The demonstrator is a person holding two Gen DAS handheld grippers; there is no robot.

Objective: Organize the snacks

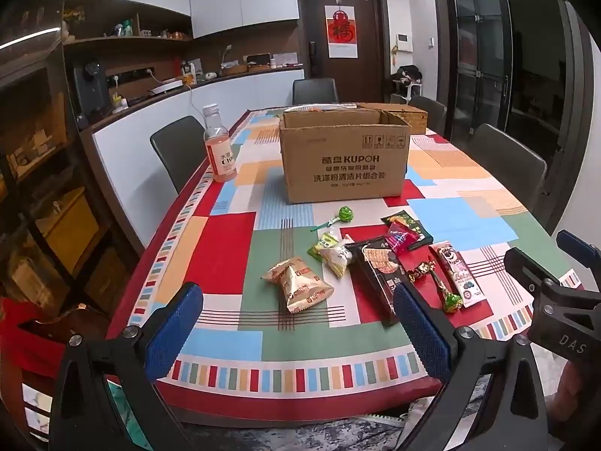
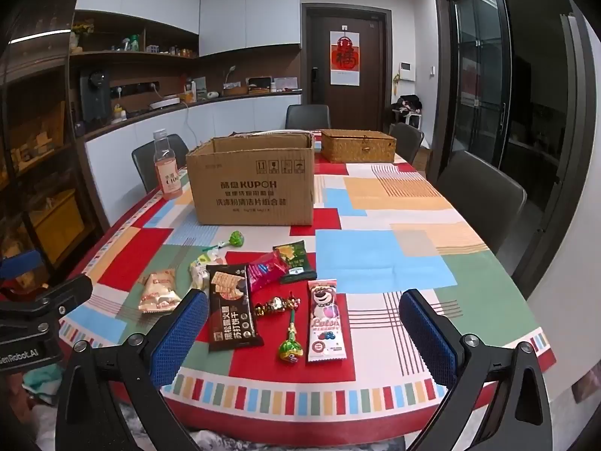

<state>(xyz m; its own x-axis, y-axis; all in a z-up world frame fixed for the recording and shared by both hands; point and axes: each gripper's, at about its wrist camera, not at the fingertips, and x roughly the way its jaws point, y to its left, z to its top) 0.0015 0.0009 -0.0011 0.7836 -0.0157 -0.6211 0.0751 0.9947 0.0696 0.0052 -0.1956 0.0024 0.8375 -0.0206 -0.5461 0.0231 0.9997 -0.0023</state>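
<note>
Several snacks lie near the table's front edge: a beige biscuit pack [image 1: 298, 282] [image 2: 159, 290], a black cracker pack [image 1: 379, 270] [image 2: 230, 306], a pink bear-print bar [image 1: 460, 276] [image 2: 325, 319], a pink pouch [image 2: 267, 270], a dark green pack [image 2: 296, 259], two green lollipops [image 1: 343, 215] [image 2: 290, 349] and a gold candy [image 2: 276, 305]. An open cardboard box [image 1: 343, 158] [image 2: 255, 184] stands behind them. My left gripper [image 1: 296, 323] hovers open above the front edge, below the biscuit pack. My right gripper [image 2: 304, 332] is open, with the lollipop and the bear bar seen between its fingers, untouched.
A pink drink bottle [image 1: 219, 146] [image 2: 167, 169] stands at the table's left edge. A woven lidded basket [image 2: 358, 146] sits behind the box. Grey chairs [image 2: 484, 195] ring the table [image 1: 462, 221]. The right gripper's body [image 1: 556, 297] shows at the left wrist view's right edge.
</note>
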